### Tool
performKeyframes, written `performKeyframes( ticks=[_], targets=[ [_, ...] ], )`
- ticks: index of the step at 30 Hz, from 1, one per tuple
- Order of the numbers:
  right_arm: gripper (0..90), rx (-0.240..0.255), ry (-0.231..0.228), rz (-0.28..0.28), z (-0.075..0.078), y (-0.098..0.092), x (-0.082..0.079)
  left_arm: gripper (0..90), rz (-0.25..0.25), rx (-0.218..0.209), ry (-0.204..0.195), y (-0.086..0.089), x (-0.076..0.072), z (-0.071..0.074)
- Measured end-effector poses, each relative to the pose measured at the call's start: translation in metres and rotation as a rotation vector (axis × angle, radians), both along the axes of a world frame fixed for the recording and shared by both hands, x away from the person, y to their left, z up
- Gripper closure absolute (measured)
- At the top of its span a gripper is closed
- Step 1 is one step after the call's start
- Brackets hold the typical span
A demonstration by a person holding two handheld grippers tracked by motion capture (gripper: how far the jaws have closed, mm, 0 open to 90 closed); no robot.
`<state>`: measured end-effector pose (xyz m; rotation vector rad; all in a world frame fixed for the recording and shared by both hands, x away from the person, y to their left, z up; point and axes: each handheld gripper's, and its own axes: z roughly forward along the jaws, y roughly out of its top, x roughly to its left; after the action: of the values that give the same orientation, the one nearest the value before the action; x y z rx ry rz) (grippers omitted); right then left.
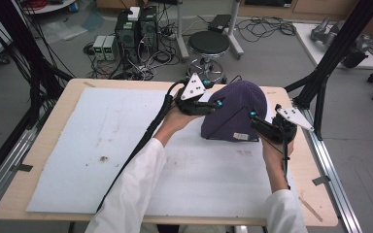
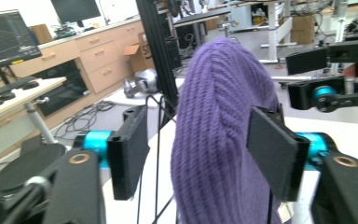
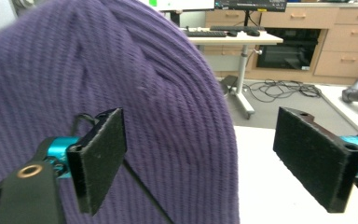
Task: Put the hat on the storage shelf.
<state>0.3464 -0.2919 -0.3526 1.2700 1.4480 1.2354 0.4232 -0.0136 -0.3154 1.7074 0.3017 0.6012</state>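
A purple ribbed knit beanie (image 1: 235,109) stands domed on the white foam mat (image 1: 102,145), toward the table's far right, with a small white tag (image 1: 240,136) at its near hem. My left gripper (image 1: 212,94) is at the hat's left flank. In the left gripper view its jaws (image 2: 200,149) stand open around the beanie (image 2: 219,93), the left pad well clear of the knit. My right gripper (image 1: 255,121) is at the hat's right side. Its jaws (image 3: 209,158) are spread wide, with the beanie (image 3: 121,70) behind the left pad and the right pad over bare table.
The mat covers most of the wooden table (image 1: 39,145). A black frame post (image 1: 320,82) rises just off the table's right far corner. Beyond the far edge are a round stool (image 1: 209,43), computer boxes (image 1: 136,29) and cables on the floor.
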Motion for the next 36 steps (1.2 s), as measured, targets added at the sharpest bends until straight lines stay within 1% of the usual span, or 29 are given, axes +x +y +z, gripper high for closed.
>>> performKeyframes(
  ticks=[2,3,6,8,9,10,13,15,17,18,19,20,22,23,25,26,27,28,29,30,31,32,33,34,35,36],
  targets=[
    [13.7,0.011,-0.007,0.005,0.001,0.002,-0.002,34.0,0.006,-0.002,-0.003,0.003,-0.001,0.001],
    [13.2,0.017,-0.008,0.005,0.001,0.002,-0.002,32.6,0.013,0.001,-0.008,0.010,-0.003,0.003],
    [12.3,0.022,-0.001,0.002,0.002,0.004,-0.005,31.5,0.027,-0.012,-0.013,0.022,-0.007,0.007],
    [12.1,0.018,-0.002,0.004,0.003,0.005,-0.007,31.1,0.030,-0.040,-0.004,0.031,-0.011,0.009],
    [12.1,0.016,-0.006,0.004,0.004,0.006,-0.008,31.1,0.030,-0.040,-0.004,0.031,-0.011,0.009],
    [12.2,0.014,-0.007,0.004,0.005,0.007,-0.010,31.1,0.036,-0.047,-0.002,0.037,-0.016,0.009],
    [12.1,0.011,-0.017,0.011,0.007,0.009,-0.015,31.1,0.045,-0.047,-0.010,0.046,-0.023,0.009],
    [12.1,0.016,-0.011,0.018,0.009,0.010,-0.019,31.0,0.046,-0.051,-0.008,0.053,-0.027,0.008],
    [12.1,0.014,0.003,0.028,0.010,0.010,-0.022,30.6,0.048,-0.061,-0.008,0.060,-0.031,0.008],
    [12.1,0.007,0.010,0.032,0.011,0.010,-0.024,30.5,0.048,-0.061,-0.008,0.060,-0.031,0.008],
    [12.0,0.005,0.022,0.034,0.011,0.010,-0.026,30.2,0.057,-0.065,-0.005,0.068,-0.036,0.007],
    [11.9,0.003,0.028,0.037,0.012,0.010,-0.029,29.8,0.064,-0.065,-0.003,0.072,-0.039,0.007],
    [11.9,0.009,0.022,0.046,0.012,0.010,-0.034,29.2,0.079,-0.062,0.000,0.084,-0.047,0.004],
    [11.9,0.014,0.019,0.047,0.011,0.011,-0.037,28.9,0.079,-0.062,0.000,0.084,-0.047,0.004],
    [11.9,0.017,0.025,0.051,0.009,0.011,-0.040,28.8,0.103,-0.066,0.002,0.097,-0.055,0.000],
    [11.9,0.022,0.041,0.057,0.004,0.011,-0.044,28.8,0.134,-0.069,-0.005,0.111,-0.063,-0.003],
    [11.9,0.026,0.048,0.062,0.001,0.011,-0.046,28.7,0.151,-0.069,-0.009,0.119,-0.067,-0.004],
    [11.4,0.022,0.075,0.059,0.000,0.011,-0.047,28.8,0.151,-0.069,-0.009,0.119,-0.067,-0.004],
    [11.4,0.017,0.088,0.058,-0.002,0.012,-0.048,28.6,0.180,-0.091,-0.008,0.134,-0.075,-0.005],
    [11.5,0.011,0.068,0.056,-0.004,0.013,-0.052,28.1,0.180,-0.091,-0.008,0.134,-0.075,-0.005],
    [11.6,0.005,0.055,0.049,-0.006,0.014,-0.056,27.2,0.192,-0.103,-0.003,0.142,-0.079,-0.005],
    [11.6,0.005,0.054,0.051,-0.008,0.014,-0.060,26.9,0.215,-0.129,-0.004,0.157,-0.089,-0.008],
    [11.6,0.004,0.057,0.054,-0.011,0.015,-0.063,26.9,0.230,-0.133,-0.012,0.164,-0.093,-0.010],
    [11.6,0.004,0.057,0.054,-0.011,0.015,-0.063,26.9,0.230,-0.133,-0.012,0.164,-0.093,-0.010],
    [11.6,-0.002,0.075,0.066,-0.017,0.016,-0.067,26.9,0.245,-0.128,-0.013,0.170,-0.098,-0.012],
    [11.6,0.004,0.086,0.069,-0.020,0.017,-0.068,26.8,0.265,-0.124,-0.004,0.182,-0.105,-0.014]
  ],
)
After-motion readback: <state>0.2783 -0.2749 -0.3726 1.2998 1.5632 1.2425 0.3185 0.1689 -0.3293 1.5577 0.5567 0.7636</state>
